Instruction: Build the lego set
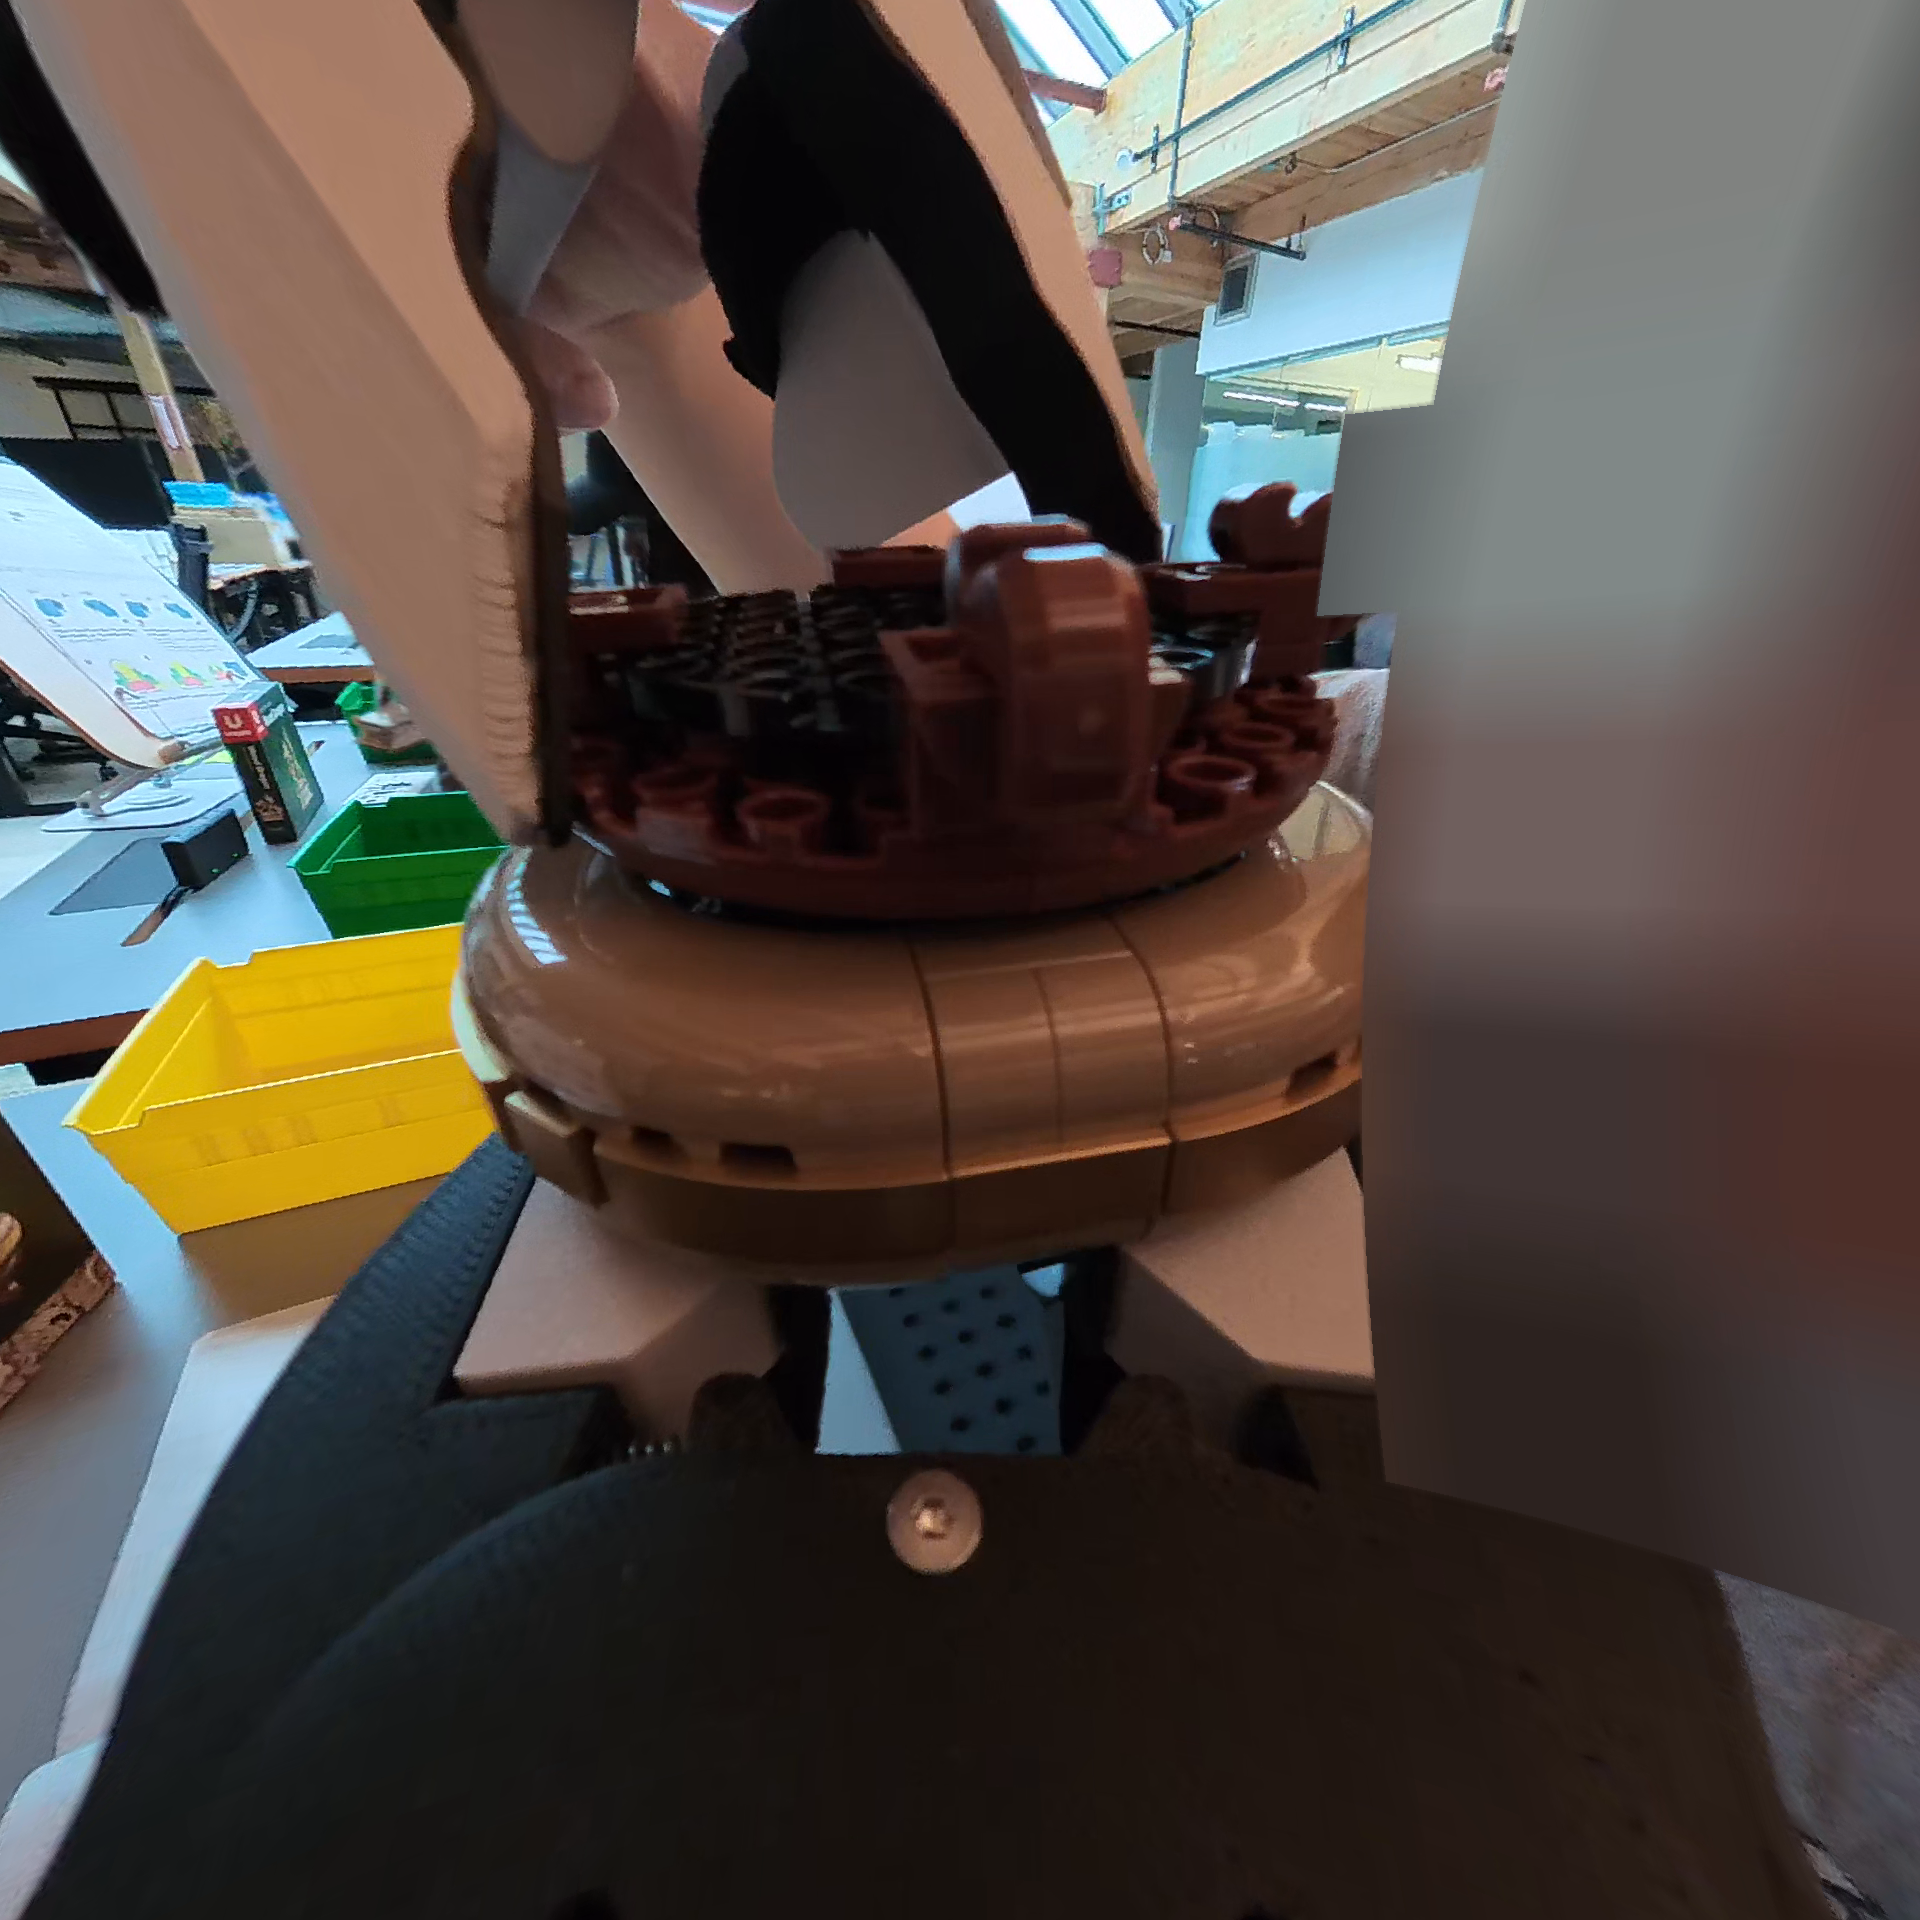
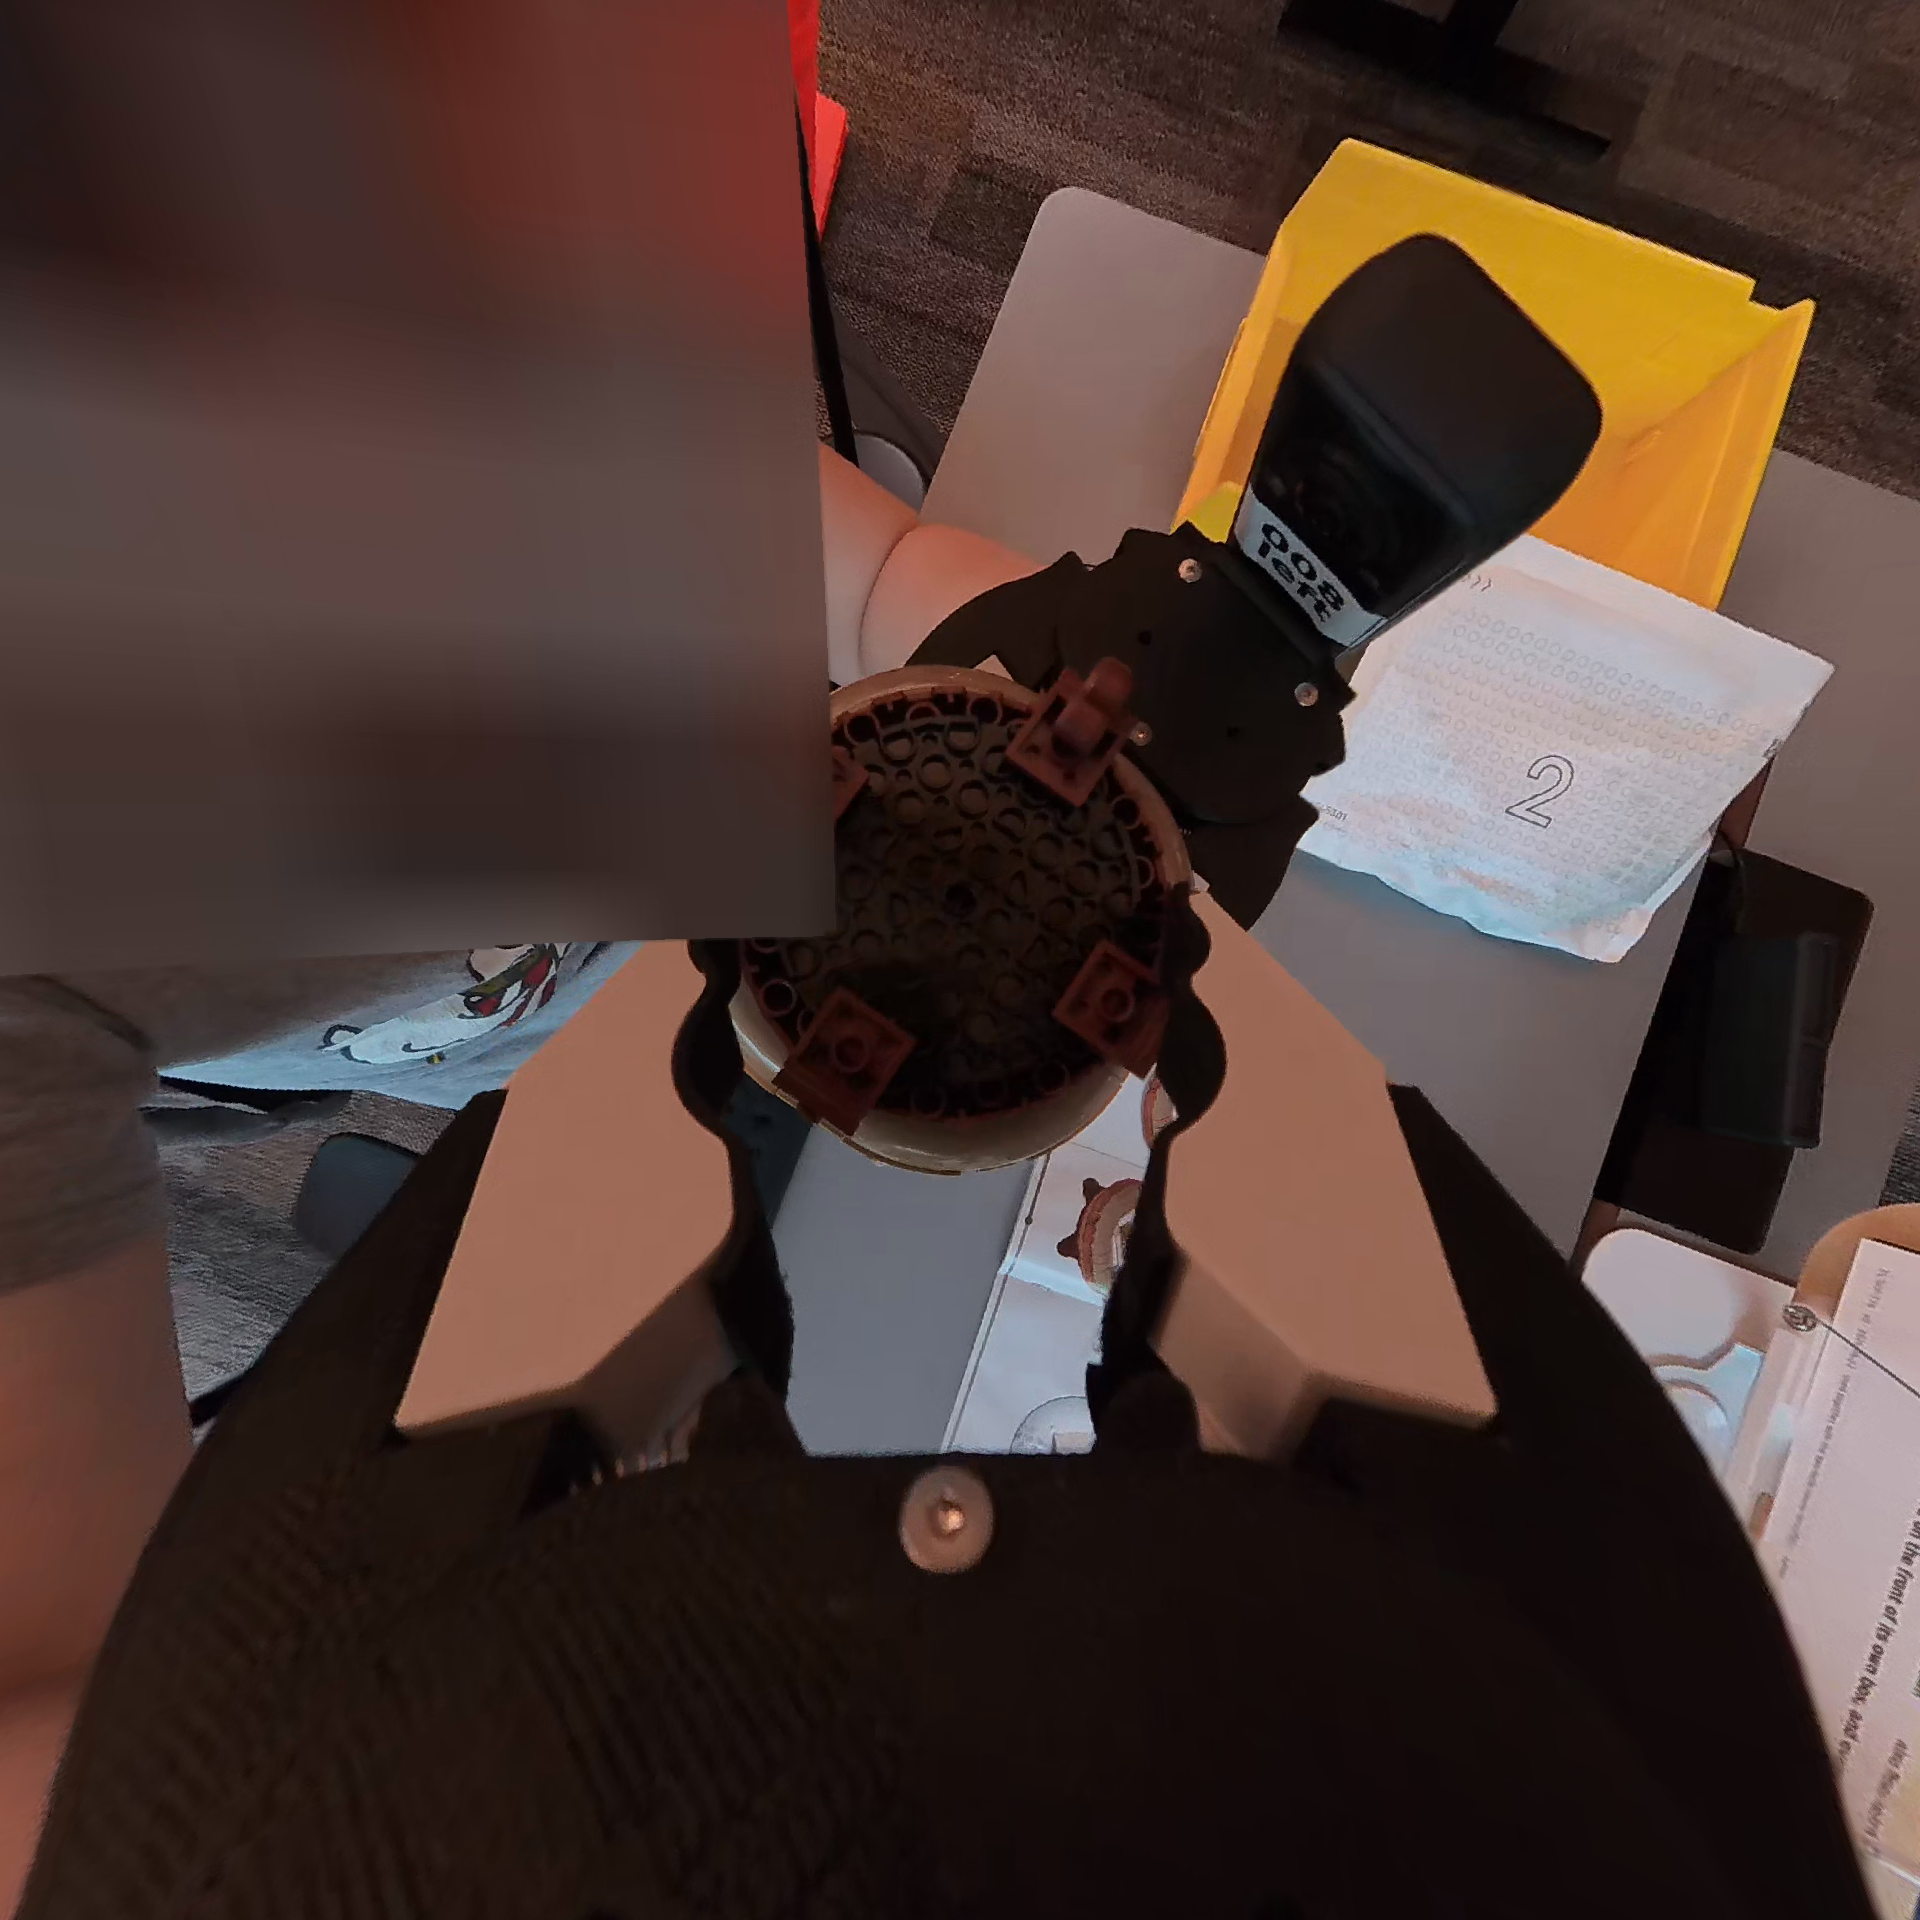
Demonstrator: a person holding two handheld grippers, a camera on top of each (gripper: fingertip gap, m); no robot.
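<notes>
A round lego model (image 1: 914,1018), a tan ring topped by a reddish-brown studded round plate (image 2: 977,894), is held in the air. My left gripper (image 1: 935,1278) is shut on the tan ring from below; it also shows in the right wrist view (image 2: 1091,779) at the model's far edge. My right gripper (image 2: 951,1029) comes from above, and its two fingers close on the brown plate's sides; one pad (image 1: 545,727) touches the plate's edge. Small brown plates (image 2: 847,1055) (image 2: 1112,997) sit on the rim. A brown clip piece (image 2: 1081,717) stands upright.
A yellow bin (image 1: 281,1081) and a green bin (image 1: 395,862) stand to the left on the grey table. An instruction booklet (image 1: 104,623) rests on a stand. A numbered white bag (image 2: 1558,748), a black device (image 2: 1756,1039) and papers (image 2: 1849,1455) lie below. Blurred patches cover part of both views. Across from one pair of fingers to the other is roughly 6 centimetres.
</notes>
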